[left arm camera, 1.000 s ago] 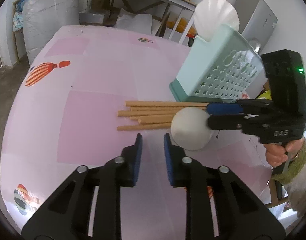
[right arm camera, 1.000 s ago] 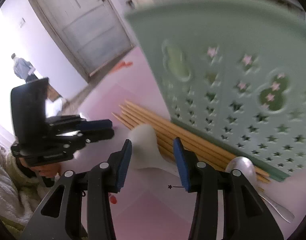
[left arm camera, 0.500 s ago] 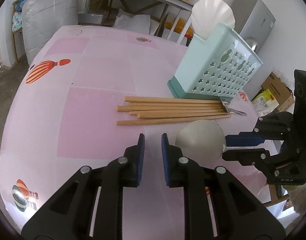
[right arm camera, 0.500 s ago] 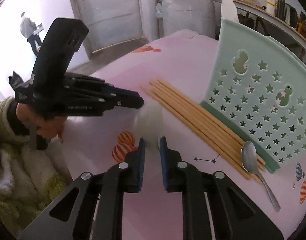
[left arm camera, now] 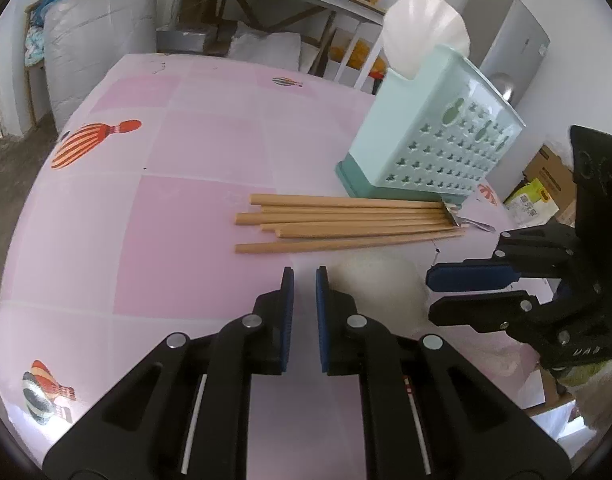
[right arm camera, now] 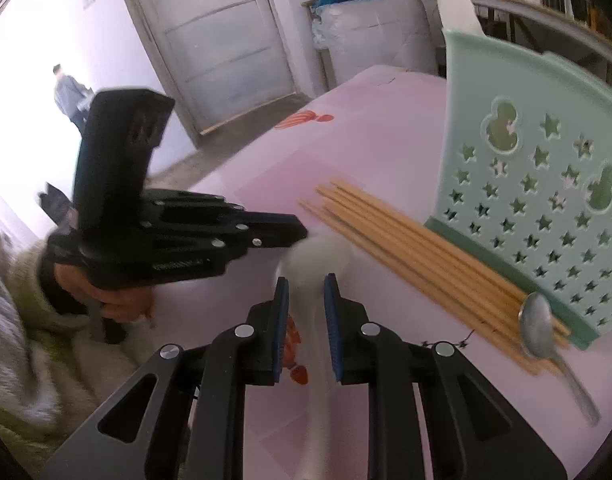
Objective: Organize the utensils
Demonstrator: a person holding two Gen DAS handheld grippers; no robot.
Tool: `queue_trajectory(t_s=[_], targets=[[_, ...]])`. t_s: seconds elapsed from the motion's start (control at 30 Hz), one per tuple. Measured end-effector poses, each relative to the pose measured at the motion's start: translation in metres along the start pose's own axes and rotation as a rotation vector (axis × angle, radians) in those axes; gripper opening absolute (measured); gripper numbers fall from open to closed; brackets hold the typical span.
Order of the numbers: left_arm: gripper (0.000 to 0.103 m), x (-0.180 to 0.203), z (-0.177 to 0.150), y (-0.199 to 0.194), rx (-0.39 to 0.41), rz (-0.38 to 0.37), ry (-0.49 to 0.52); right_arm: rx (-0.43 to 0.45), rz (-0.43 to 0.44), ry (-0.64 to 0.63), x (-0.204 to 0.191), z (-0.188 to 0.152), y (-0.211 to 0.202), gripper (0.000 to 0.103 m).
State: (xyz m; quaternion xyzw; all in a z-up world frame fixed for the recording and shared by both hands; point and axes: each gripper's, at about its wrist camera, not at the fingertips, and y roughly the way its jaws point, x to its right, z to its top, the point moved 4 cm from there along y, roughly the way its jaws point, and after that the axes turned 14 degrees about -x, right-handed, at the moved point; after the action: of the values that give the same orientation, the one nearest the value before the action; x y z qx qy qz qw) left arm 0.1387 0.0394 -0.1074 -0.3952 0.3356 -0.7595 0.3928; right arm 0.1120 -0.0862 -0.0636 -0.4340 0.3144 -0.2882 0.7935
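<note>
A white spoon (right arm camera: pixel 318 258) has its handle between the pads of my right gripper (right arm camera: pixel 306 284), which grips it while the jaws are opening slightly. In the left wrist view the spoon's bowl (left arm camera: pixel 380 284) is a blur just right of my left gripper (left arm camera: pixel 303 276). The left jaws are closing to a narrow gap with nothing between them. My right gripper (left arm camera: pixel 430 296) comes in from the right there. Several wooden chopsticks (left arm camera: pixel 346 224) lie in front of the mint utensil holder (left arm camera: pixel 426 148). A metal spoon (right arm camera: pixel 540 332) lies at their ends.
A white shell-shaped scoop (left arm camera: pixel 424 28) stands in the holder. The pink tablecloth (left arm camera: pixel 185 220) carries balloon prints. My left gripper (right arm camera: pixel 299 236) and the hand (right arm camera: pixel 105 296) holding it sit close beside the spoon. A person (right arm camera: pixel 67 96) stands far off by the door.
My right gripper shut on the white spoon and drew it off the chopsticks toward the near edge of the table. The left jaws narrowed while that gripper stayed in place.
</note>
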Motion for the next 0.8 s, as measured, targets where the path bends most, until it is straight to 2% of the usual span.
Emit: queue_trajectory(t_s=[0.1, 0.2, 0.3, 0.4, 0.47, 0.5, 0.63, 0.73, 0.8], targets=[[0.008, 0.003, -0.001, 0.000, 0.007, 0.014, 0.017, -0.002, 0.046, 0.035, 0.005, 0.001, 0.004, 0.020], [0.008, 0.001, -0.002, -0.001, 0.007, -0.003, 0.008, 0.002, 0.104, 0.104, 0.015, 0.005, 0.005, 0.020], [0.008, 0.001, -0.002, -0.001, 0.005, -0.003, 0.007, -0.002, 0.079, 0.141, 0.023, 0.007, 0.007, 0.020], [0.008, 0.000, -0.002, 0.000, 0.006, -0.003, 0.008, 0.015, -0.005, 0.133, 0.019, 0.005, -0.001, 0.022], [0.008, -0.001, -0.001, 0.000, 0.004, -0.006, 0.006, 0.033, -0.115, 0.064, 0.001, -0.001, -0.011, 0.035], [0.008, -0.001, -0.002, 0.000, 0.003, -0.006, 0.006, 0.037, -0.160, 0.030, -0.007, -0.005, -0.014, 0.036], [0.008, -0.001, 0.000, 0.001, -0.010, -0.012, 0.000, 0.015, -0.427, -0.147, -0.049, -0.020, -0.004, 0.037], [0.008, -0.004, 0.003, 0.001, -0.028, -0.039, -0.018, -0.011, -0.553, -0.203, -0.057, -0.023, 0.010, 0.037], [0.008, -0.008, 0.005, 0.002, -0.042, -0.070, -0.034, -0.014, -0.593, -0.223, -0.058, -0.020, 0.016, 0.037]])
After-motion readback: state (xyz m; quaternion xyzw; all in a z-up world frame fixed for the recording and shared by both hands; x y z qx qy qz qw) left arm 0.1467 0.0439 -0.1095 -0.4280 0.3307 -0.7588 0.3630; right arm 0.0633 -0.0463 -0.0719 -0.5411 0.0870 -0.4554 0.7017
